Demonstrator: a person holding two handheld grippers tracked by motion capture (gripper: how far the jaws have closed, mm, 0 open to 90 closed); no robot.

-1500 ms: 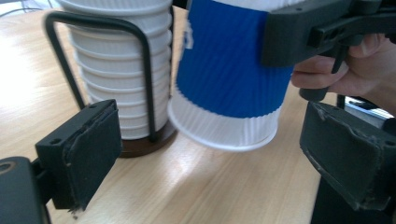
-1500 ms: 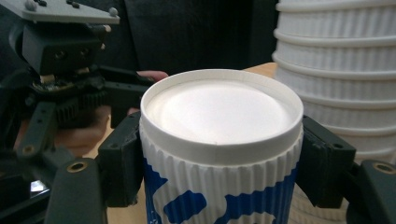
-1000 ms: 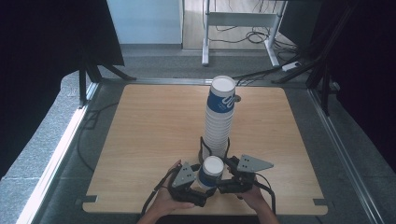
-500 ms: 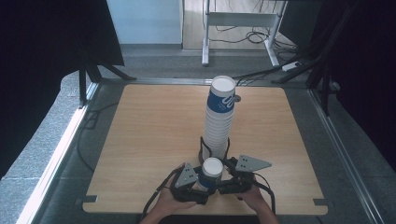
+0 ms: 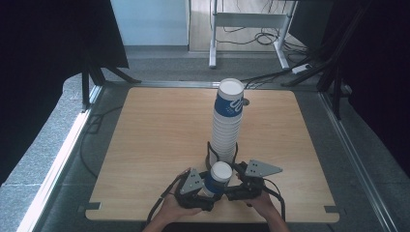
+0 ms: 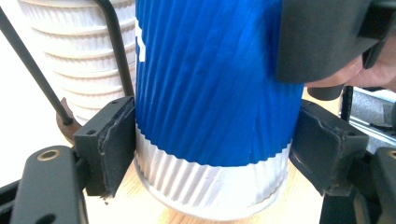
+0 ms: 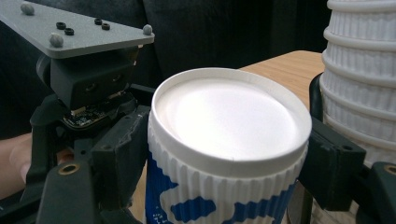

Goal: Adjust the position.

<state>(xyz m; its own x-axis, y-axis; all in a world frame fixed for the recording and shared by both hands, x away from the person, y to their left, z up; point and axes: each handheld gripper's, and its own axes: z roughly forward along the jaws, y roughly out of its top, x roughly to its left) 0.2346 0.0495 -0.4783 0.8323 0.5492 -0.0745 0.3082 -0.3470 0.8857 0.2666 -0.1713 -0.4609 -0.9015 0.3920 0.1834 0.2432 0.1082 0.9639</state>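
A single blue-and-white ribbed paper cup [image 5: 220, 176] with a white lid stands upright near the table's front edge. My left gripper [image 5: 212, 191] is shut on it: in the left gripper view both pads [image 6: 106, 144] press the lower wall of the cup [image 6: 210, 93]. My right gripper [image 5: 228, 187] comes from the other side. In the right gripper view its jaws flank the cup [image 7: 229, 116] just under the rim; they have just been opening, with the cup still between them and the fingers [image 7: 329, 161] close beside it.
A tall stack of matching cups [image 5: 227, 121] rises from a black wire holder [image 5: 209, 150] just behind the held cup, close to both grippers. The wooden table [image 5: 159, 130] has a metal frame along its edges. Cables trail from the grippers toward the person's hands.
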